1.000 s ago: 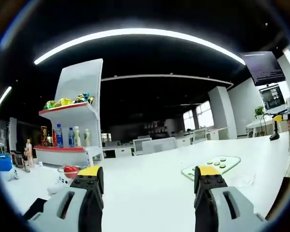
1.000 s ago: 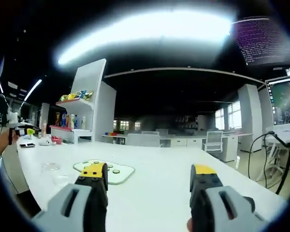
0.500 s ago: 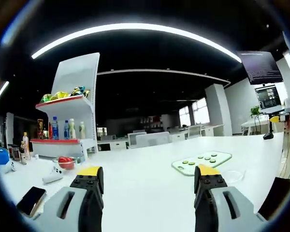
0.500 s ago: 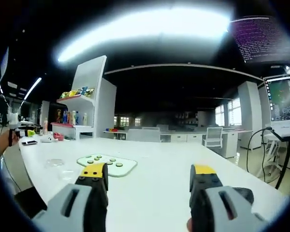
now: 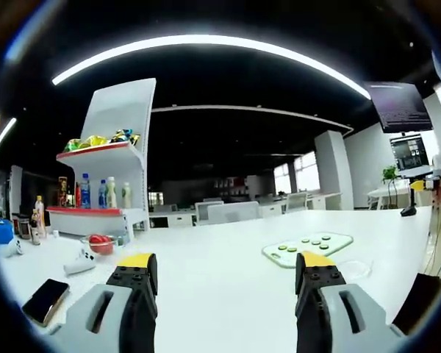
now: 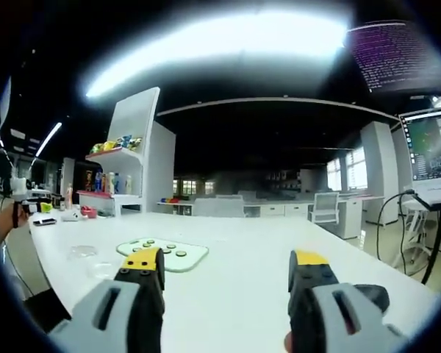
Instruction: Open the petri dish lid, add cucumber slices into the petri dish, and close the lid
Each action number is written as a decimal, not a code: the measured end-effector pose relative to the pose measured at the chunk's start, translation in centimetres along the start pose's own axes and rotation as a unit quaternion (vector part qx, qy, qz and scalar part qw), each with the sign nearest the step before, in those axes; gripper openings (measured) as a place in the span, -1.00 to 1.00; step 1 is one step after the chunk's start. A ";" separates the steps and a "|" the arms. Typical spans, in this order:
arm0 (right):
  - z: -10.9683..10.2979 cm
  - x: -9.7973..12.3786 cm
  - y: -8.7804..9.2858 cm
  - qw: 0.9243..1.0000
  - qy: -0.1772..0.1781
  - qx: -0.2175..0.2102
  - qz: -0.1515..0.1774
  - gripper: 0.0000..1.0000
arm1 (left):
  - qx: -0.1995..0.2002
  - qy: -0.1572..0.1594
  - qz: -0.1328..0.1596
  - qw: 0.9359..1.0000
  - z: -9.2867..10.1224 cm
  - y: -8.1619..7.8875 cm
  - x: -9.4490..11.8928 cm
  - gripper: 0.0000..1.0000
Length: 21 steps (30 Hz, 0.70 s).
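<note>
Glossy white table (image 5: pixel 228 272), pale rounded board (image 5: pixel 309 246), round green slices (image 5: pixel 314 240)

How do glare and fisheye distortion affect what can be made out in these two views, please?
Right gripper view: the ceiling light blooms into a broad white blur; the petri dish is faint against the white table. Left gripper view: the light strip is crisp but bowed into an arc; the cucumber slices stay distinct on the cutting board.
</note>
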State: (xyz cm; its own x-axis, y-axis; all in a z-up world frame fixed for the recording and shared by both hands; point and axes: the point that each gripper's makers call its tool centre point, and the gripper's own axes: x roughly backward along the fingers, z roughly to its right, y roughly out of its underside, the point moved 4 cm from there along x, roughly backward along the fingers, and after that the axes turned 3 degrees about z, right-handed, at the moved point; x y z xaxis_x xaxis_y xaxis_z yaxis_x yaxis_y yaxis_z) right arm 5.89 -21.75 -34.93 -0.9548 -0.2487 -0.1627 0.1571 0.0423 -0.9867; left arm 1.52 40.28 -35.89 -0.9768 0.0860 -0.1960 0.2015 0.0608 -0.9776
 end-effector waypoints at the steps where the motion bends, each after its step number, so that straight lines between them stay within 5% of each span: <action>1: 0.0 0.0 0.0 1.000 -0.001 0.000 -0.001 0.35 | -0.004 -0.002 -0.002 1.000 -0.1 0.1 -0.1 0.54; 14: 0.4 0.3 -1.2 1.000 -0.016 -0.020 0.019 0.35 | -0.001 0.008 -0.003 1.000 0.5 0.2 0.0 0.55; 21: 1.0 0.2 -1.3 1.000 -0.013 -0.018 0.019 0.34 | 0.015 0.041 -0.004 0.999 1.4 0.2 0.3 0.55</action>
State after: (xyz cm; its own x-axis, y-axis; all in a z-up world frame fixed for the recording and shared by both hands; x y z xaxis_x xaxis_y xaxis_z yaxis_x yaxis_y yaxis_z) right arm 5.75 -22.86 -33.64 -0.9413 -0.2721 -0.1999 0.1828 0.0874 -0.9793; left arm 1.15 38.96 -36.21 -0.9690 0.1674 -0.1818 0.1896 0.0315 -0.9814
